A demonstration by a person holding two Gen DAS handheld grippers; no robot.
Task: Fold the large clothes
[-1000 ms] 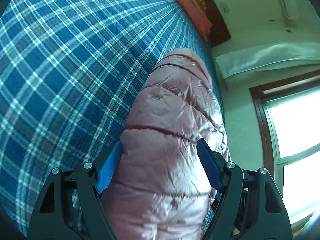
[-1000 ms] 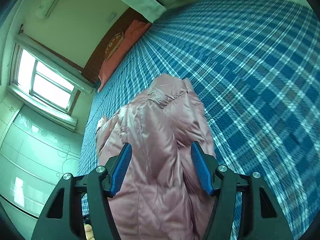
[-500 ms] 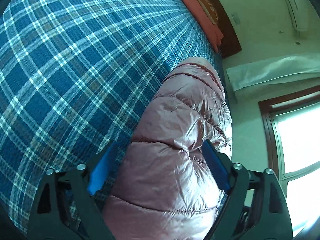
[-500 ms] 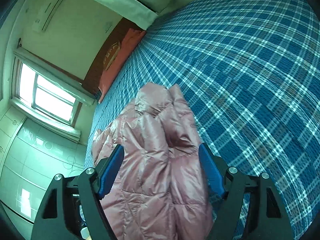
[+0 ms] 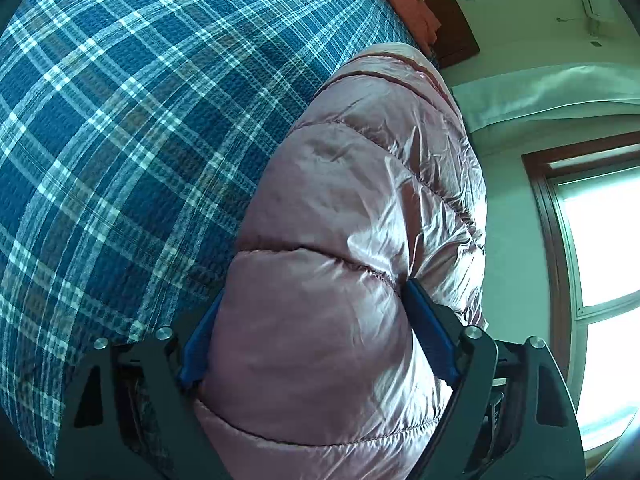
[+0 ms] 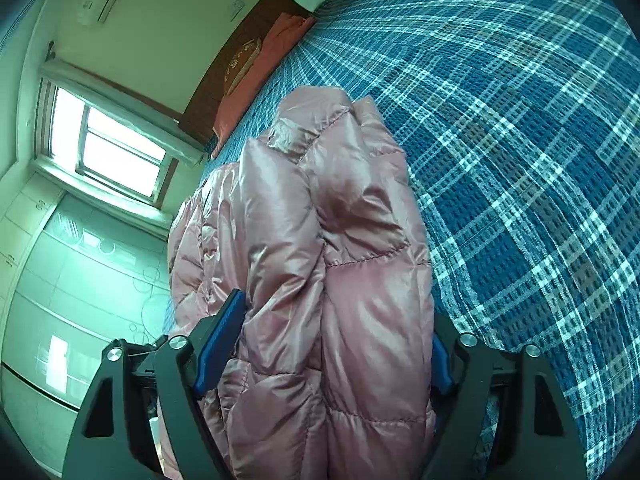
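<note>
Left wrist view shows the left gripper (image 5: 310,334) spread wide yet pinching the puffy jacket (image 5: 360,220), as the right gripper (image 6: 334,344) does, the bundle near the bed (image 5: 120,120) edge, so folding seems partly done, not flattened.

My left hand-held gripper (image 5: 312,328): its left blue pad is mostly hidden behind the shiny pink quilted puffer jacket (image 5: 360,220). The jacket's lower part runs off both views' bottom edges.
</note>
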